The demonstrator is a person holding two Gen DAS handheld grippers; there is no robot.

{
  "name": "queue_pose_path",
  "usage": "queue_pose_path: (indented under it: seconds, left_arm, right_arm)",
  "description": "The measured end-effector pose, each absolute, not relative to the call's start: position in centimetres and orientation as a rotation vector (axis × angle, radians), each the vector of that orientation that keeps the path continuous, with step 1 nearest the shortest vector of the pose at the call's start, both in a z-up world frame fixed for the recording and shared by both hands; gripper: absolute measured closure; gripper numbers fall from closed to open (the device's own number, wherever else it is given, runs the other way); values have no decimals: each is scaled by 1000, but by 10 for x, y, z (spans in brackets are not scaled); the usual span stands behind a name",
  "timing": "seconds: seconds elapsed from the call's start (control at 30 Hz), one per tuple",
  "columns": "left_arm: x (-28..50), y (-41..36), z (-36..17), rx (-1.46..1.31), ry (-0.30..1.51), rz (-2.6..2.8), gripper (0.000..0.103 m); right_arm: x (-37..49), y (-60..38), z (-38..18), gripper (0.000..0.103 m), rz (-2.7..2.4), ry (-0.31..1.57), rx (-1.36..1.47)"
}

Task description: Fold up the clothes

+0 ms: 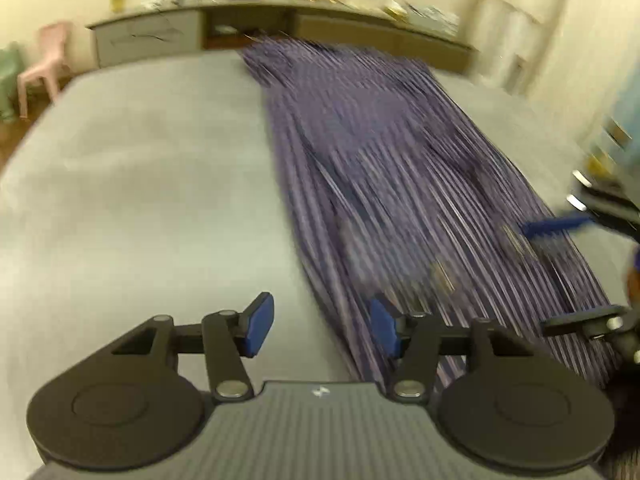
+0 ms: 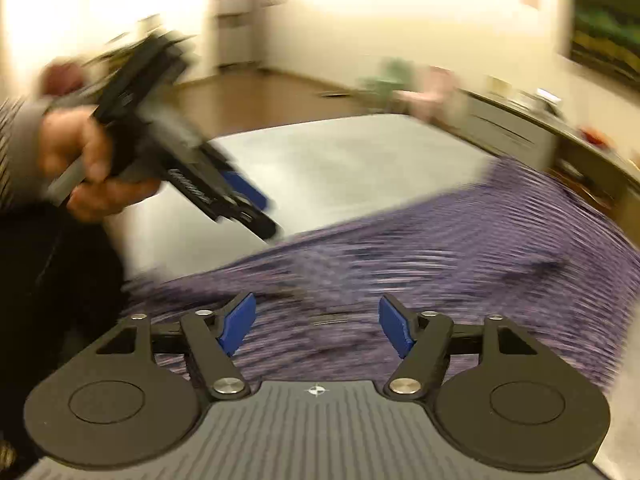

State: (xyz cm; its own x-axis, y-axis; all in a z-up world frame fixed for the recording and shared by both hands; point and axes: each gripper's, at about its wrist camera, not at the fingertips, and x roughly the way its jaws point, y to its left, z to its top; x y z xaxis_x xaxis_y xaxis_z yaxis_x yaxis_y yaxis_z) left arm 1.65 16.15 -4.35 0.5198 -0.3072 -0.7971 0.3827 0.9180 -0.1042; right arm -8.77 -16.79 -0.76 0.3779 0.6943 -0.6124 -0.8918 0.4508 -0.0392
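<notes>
Striped garment [image 1: 380, 168] lying long on bed [image 1: 140, 168] — folding barely starting; left gripper [image 1: 322, 328], right gripper [image 2: 318, 322] both gaping, gripping nothing.

Motion smeared the striped purple garment [image 1: 372, 160] so its stripes ran into streaks and I could not tell what kind of clothing it was. The small things on the sideboard [image 1: 160, 36] were too blurred to name. The right hand-held gripper [image 1: 580, 264] was cut off by the frame's edge.
</notes>
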Motion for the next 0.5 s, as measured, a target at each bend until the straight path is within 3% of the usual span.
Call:
queue_pose_path:
  seconds: [0.1, 0.2, 0.37, 0.43, 0.47, 0.5]
  left_arm:
    - [-33, 154, -52, 129, 937, -491, 45]
    - [-57, 149, -59, 148, 915, -518, 45]
    - [-75, 135, -62, 183, 838, -491, 50]
    - [-77, 126, -62, 213, 810, -464, 75]
    - [-81, 121, -62, 242, 799, -438, 82]
    - [-84, 117, -62, 269, 788, -410, 89]
  right_arm:
    - [-133, -138, -21, 26, 1106, 529, -527]
    - [-129, -123, -34, 27, 1046, 614, -459]
    - [-77, -138, -48, 27, 978, 943, 194]
    - [-69, -128, -53, 27, 960, 982, 275]
    - [-67, -120, -55, 29, 949, 995, 284]
    - [-67, -112, -59, 40, 936, 1004, 280]
